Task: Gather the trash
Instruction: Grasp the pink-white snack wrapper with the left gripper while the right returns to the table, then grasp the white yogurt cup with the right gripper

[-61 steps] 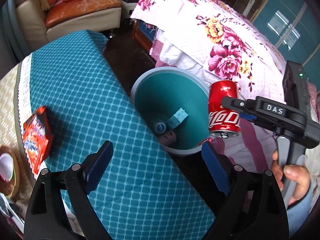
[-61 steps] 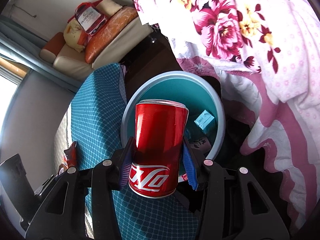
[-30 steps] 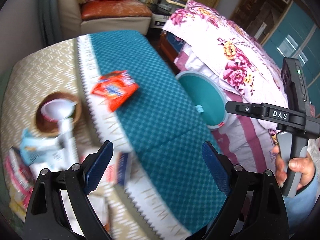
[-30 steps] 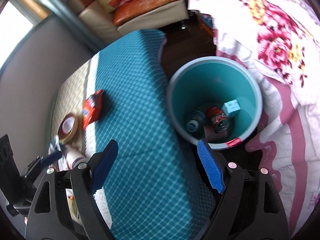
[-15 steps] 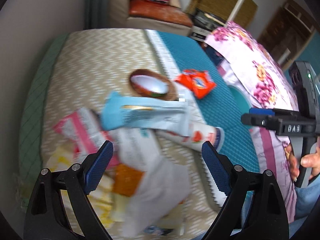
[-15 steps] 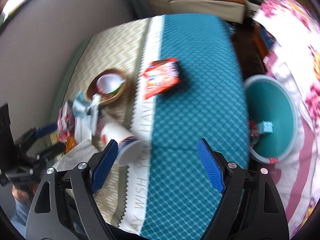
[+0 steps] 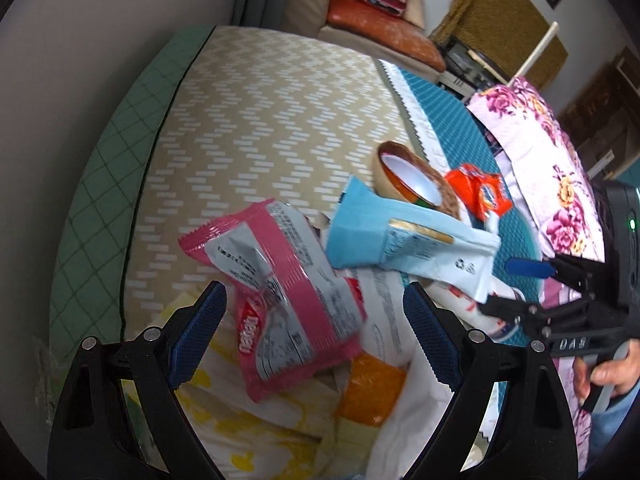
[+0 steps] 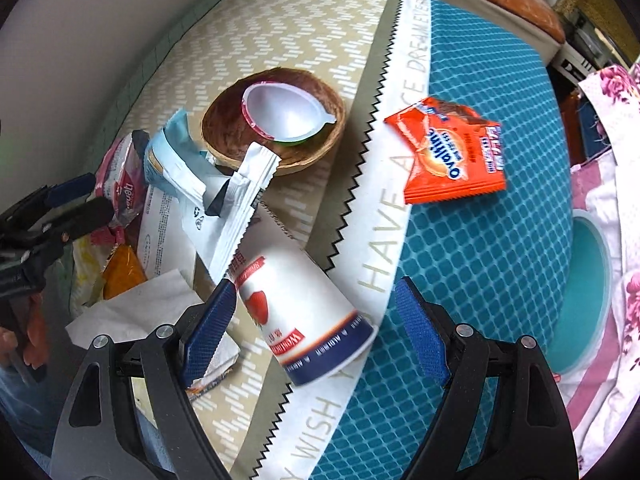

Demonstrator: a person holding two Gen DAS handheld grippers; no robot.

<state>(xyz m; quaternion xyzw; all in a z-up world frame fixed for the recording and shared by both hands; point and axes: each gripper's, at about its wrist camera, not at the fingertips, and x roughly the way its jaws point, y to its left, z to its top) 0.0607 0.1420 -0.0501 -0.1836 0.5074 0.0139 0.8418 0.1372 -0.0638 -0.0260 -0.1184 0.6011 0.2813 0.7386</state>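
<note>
My left gripper (image 7: 314, 332) is open and empty, its jaws on either side of a pink snack wrapper (image 7: 280, 296) in a trash pile. A light blue wrapper (image 7: 400, 240) lies just beyond it. My right gripper (image 8: 312, 332) is open and empty, its jaws astride a white paper cup (image 8: 304, 316) lying on its side. An orange Ovaltine packet (image 8: 452, 152) lies on the teal cloth. A brown bowl (image 8: 276, 136) holds a white yogurt lid (image 8: 280, 114). The teal trash bin (image 8: 588, 296) stands at the right, below the table edge.
White paper, tissue (image 8: 132, 316) and an orange sachet (image 8: 120, 268) lie at the pile's near side. A floral blanket (image 7: 540, 152) covers the bed on the right. A sofa (image 7: 372, 20) stands at the back. The table edge runs beside the bin.
The right gripper let the red can go into the bin. Both grippers then swung left from the bin to the trash pile and moved closer to it.
</note>
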